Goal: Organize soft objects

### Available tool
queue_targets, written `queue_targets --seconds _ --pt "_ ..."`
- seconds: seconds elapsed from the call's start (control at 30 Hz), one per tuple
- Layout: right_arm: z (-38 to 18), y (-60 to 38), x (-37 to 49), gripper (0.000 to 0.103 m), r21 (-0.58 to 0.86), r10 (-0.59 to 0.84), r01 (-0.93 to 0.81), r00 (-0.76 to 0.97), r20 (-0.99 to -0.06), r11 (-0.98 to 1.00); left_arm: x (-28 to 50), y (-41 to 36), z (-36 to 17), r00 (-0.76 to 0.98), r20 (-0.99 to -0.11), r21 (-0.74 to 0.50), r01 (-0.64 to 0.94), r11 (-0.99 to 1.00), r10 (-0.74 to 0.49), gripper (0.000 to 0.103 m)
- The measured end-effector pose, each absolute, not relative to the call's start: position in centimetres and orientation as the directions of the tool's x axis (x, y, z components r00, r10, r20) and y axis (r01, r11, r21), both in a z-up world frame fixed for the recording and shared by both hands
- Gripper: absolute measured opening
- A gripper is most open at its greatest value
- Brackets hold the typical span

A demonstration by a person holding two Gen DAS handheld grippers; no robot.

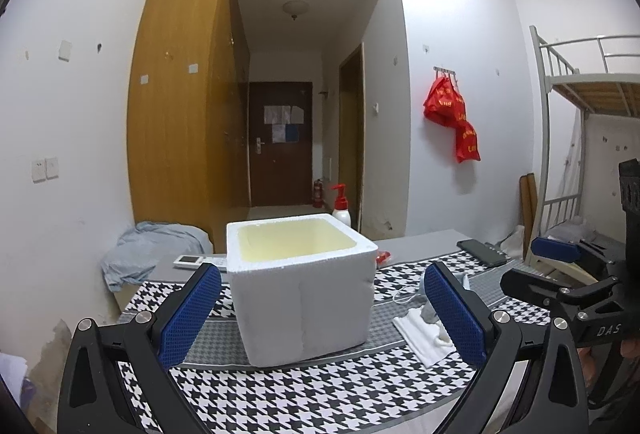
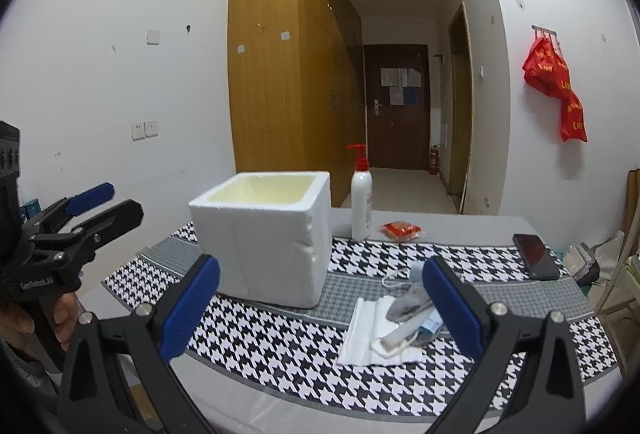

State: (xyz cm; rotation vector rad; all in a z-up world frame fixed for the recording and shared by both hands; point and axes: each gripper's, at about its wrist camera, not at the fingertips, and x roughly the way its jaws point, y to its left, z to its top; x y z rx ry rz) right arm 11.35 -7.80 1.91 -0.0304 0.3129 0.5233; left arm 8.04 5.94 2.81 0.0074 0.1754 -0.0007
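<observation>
White foam box (image 2: 266, 238) stands open-topped on the houndstooth cloth (image 2: 280, 346); the soft pile (image 2: 394, 318) of folded white cloth, grey sock and what may be a face mask lies just right of the box, its long axis running away from the camera. The right gripper (image 2: 320, 308) is nearer, jaws wide apart and empty, level, pile toward its right finger. The left gripper (image 1: 322, 314), also spread empty, faces the box.
</observation>
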Motion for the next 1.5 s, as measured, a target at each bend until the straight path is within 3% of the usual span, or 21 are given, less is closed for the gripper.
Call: queue_targets --seconds 0.3,0.83,1.5 --pt "0.2 -8.2 11.2 0.103 0.095 0.507 -0.503 0.808 -0.300 0.859 7.9 5.0 1.3 0.985 -0.171 0.012 0.015 1.000 -0.012 0.102" --pt "-1.1 -9.8 12.3 0.103 0.098 0.448 -0.442 0.834 -0.322 0.892 10.5 3.7 -0.6 0.960 -0.263 -0.051 0.089 0.995 -0.099 0.102" --pt "-2.6 -16.4 13.0 0.103 0.129 0.241 -0.208 0.900 -0.362 0.970 15.1 -1.6 -2.2 0.888 -0.364 -0.054 0.280 0.959 -0.280 0.102"
